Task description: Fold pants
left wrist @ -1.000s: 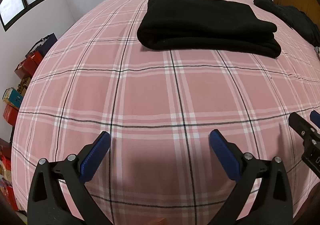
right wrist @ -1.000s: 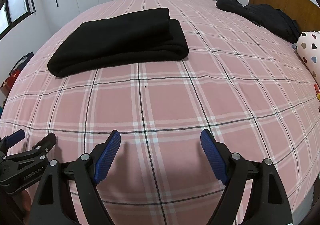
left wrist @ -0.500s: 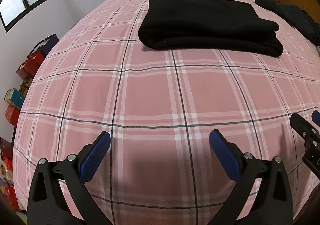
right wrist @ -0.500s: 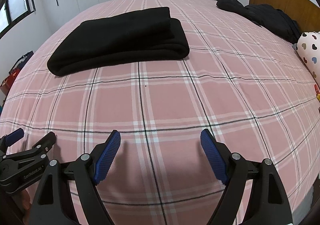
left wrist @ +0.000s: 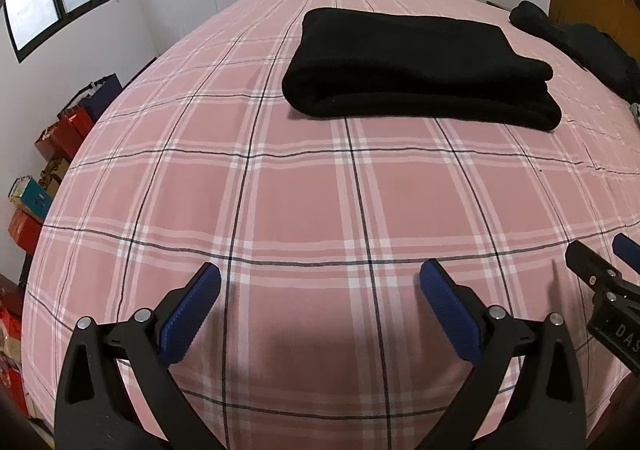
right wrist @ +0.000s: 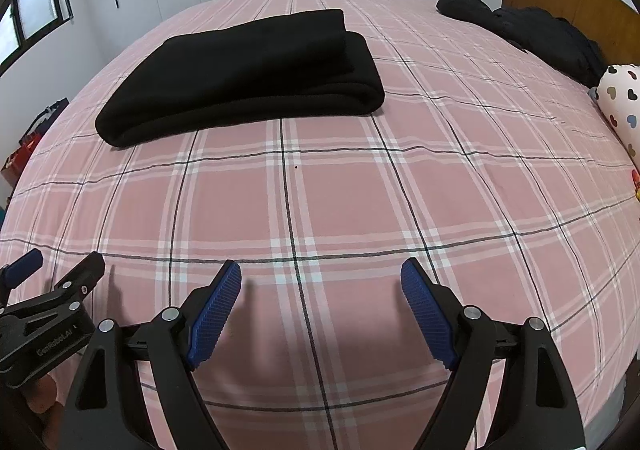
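Pants [left wrist: 416,70]: folded black stack on the bed [left wrist: 304,210], your 12 o'clock, unmoved.
Left gripper [left wrist: 320,290]: jaws apart, holding nothing.
Right gripper [right wrist: 321,286]: likewise.
Change: none; folding looks finished.

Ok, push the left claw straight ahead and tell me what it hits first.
Probably the bedspread, since it points slightly down; skimming above it, the left claw would meet the folded pants.

Folded black pants [right wrist: 244,76] lie on a pink plaid bed [right wrist: 360,202]. The right gripper [right wrist: 321,308] hovers nearer the camera with jaws spread wide, holding nothing. The left gripper [right wrist: 56,270] shows at the left edge.
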